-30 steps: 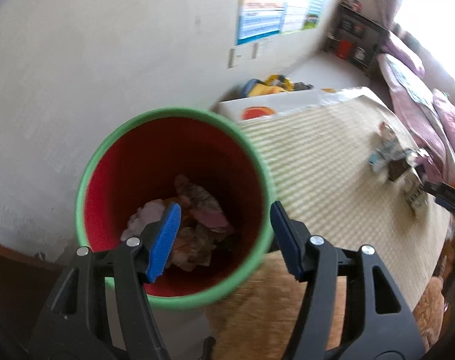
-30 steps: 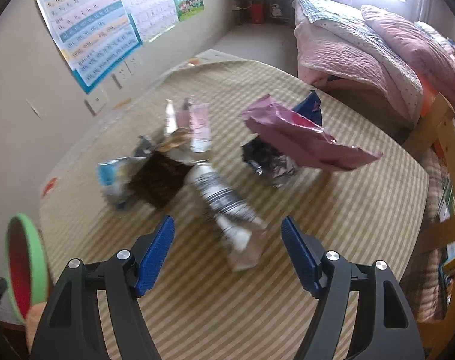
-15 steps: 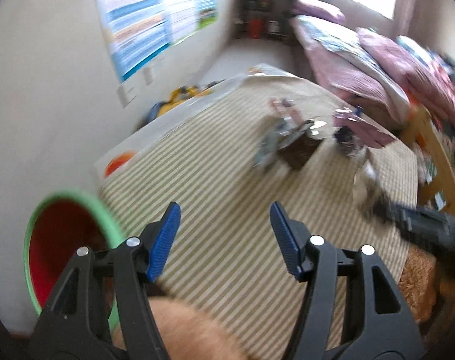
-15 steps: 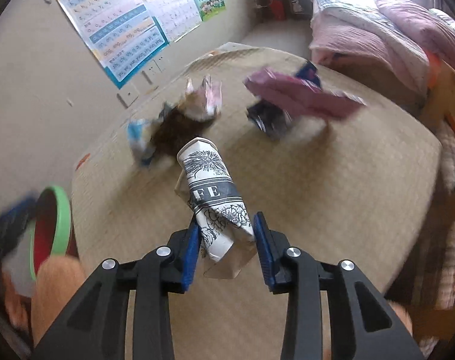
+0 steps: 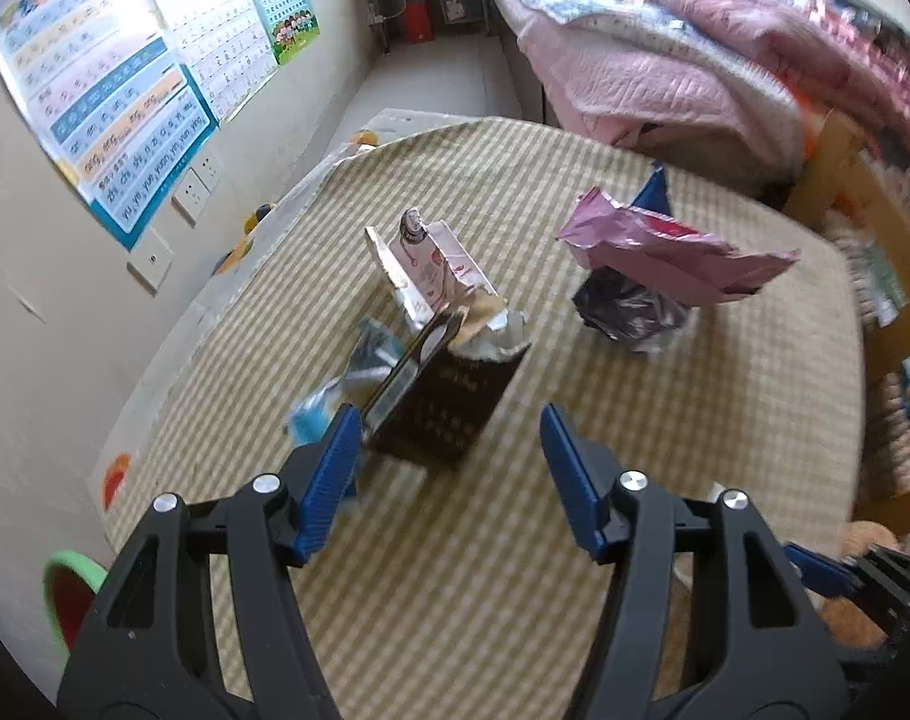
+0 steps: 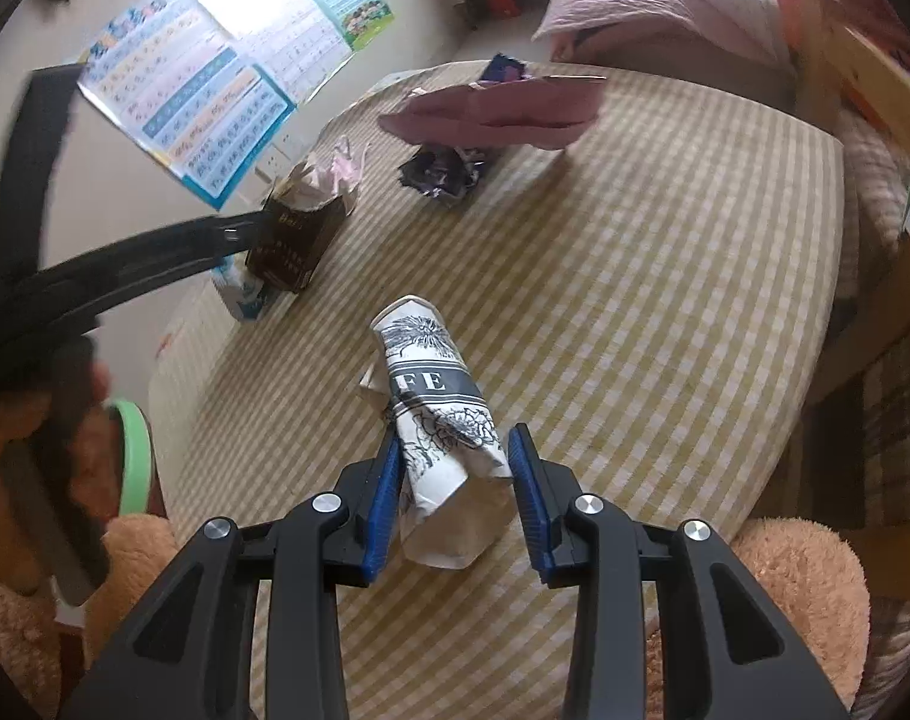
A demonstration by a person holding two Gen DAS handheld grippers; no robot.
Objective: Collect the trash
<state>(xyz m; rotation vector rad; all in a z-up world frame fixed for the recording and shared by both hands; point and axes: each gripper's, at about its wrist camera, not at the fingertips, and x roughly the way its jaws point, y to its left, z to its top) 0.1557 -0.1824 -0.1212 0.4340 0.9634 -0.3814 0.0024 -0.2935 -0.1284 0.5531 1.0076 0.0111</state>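
My left gripper (image 5: pixel 449 474) is open and empty, just in front of a dark brown packet (image 5: pixel 449 402) standing on the checked table (image 5: pixel 485 600). Behind it are a pink-and-white carton (image 5: pixel 431 267), a blue wrapper (image 5: pixel 329 402), a pink bag (image 5: pixel 665 252) and a crumpled dark foil wrapper (image 5: pixel 629 312). My right gripper (image 6: pixel 455 480) is shut on a crushed white paper cup (image 6: pixel 437 414) with black print, held above the table (image 6: pixel 635 300). The green-rimmed red bin shows at the left edge (image 5: pixel 65 594) (image 6: pixel 134 456).
A wall with posters (image 5: pixel 113 96) runs along the table's left side. A bed with pink quilts (image 5: pixel 695 60) lies beyond the far edge. A wooden chair (image 6: pixel 875 120) stands at the right. The left gripper's arm (image 6: pixel 125 270) crosses the right wrist view.
My left gripper swung from over the bin to the trash on the table. My right gripper closed on the paper cup and lifted it.
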